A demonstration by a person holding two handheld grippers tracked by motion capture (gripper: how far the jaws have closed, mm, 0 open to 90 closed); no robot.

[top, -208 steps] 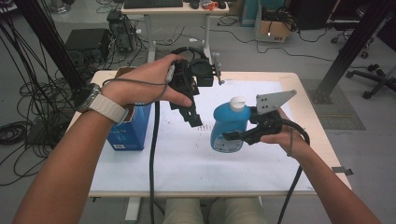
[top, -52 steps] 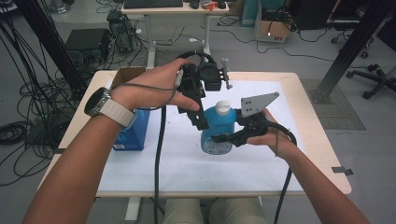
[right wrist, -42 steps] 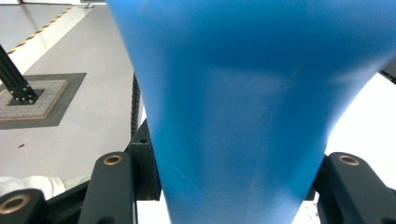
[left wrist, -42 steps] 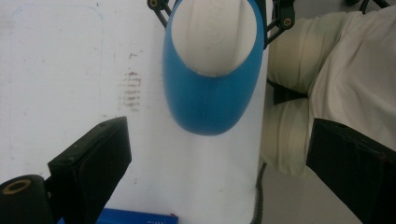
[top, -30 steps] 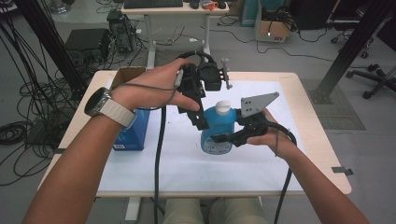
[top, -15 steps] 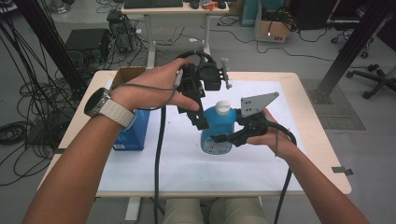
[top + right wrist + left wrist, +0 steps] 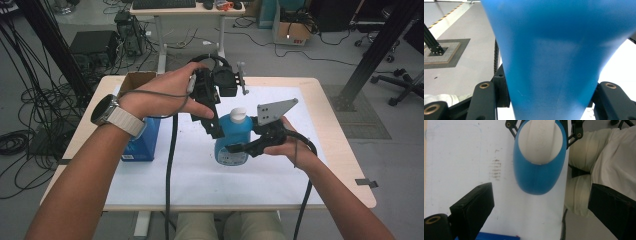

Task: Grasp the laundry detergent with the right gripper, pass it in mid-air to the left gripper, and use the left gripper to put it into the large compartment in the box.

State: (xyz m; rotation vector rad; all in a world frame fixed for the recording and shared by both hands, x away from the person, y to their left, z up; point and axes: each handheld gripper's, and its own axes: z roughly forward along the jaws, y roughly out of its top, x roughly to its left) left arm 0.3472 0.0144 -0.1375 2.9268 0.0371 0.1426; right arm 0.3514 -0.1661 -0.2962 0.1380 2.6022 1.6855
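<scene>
White tabletop [image 7: 200, 180]: right tool [image 7: 239, 148] is pinching the blue bottle [image 7: 231, 142], left tool [image 7: 216, 131] spread wide above its white cap [image 7: 238, 115]. Next it probably closes on the cap to twist.

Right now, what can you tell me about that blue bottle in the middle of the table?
The blue bottle looks like smooth plastic, with a white cap and a pale label low on its front. It stands upright near the middle of the white table. The right gripper clamps its lower body from the side. The left gripper hangs open just above, jaws wide, apparently not touching.
</scene>
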